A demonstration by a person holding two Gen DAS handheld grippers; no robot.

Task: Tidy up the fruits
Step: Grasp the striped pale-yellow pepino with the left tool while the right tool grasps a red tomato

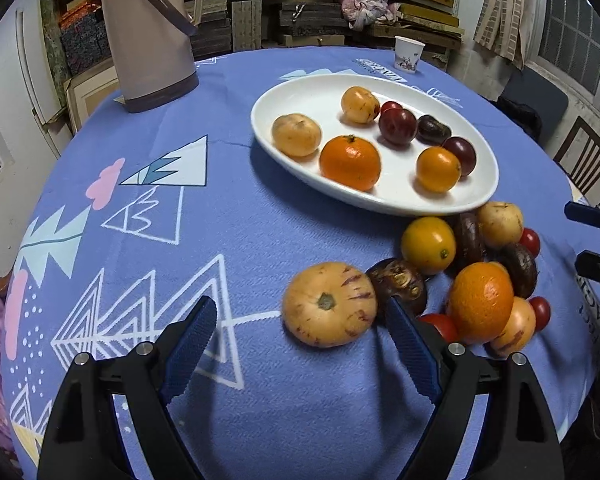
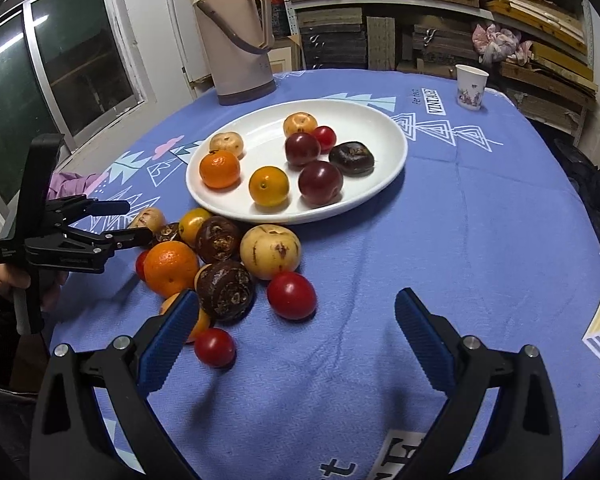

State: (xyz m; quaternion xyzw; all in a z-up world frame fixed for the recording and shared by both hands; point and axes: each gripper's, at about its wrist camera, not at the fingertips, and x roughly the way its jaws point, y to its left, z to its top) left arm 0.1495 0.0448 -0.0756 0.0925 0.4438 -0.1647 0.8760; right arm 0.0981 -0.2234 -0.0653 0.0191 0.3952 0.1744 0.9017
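Observation:
A white oval plate (image 1: pixel 300 98) (image 2: pixel 380 128) on the blue tablecloth holds several fruits: oranges, dark plums, pale melons. A pile of loose fruit lies in front of it. My left gripper (image 1: pixel 300 314) is open, its fingers on either side of a striped yellow pepino melon (image 1: pixel 329 305), just short of it. An orange (image 1: pixel 480 302) and a dark brown fruit (image 1: pixel 398 282) lie beside it. My right gripper (image 2: pixel 298 312) is open and empty above the cloth, close to a red tomato (image 2: pixel 291 295) and a dark brown fruit (image 2: pixel 225 290). The left gripper (image 2: pixel 134 222) also shows at the pile's left.
A tall beige thermos jug (image 1: pixel 148 36) (image 2: pixel 238 36) stands at the table's far side. A paper cup (image 1: pixel 408 54) (image 2: pixel 471 87) stands at the far edge. Shelves of boxes lie behind. A chair (image 1: pixel 588 160) stands at the right.

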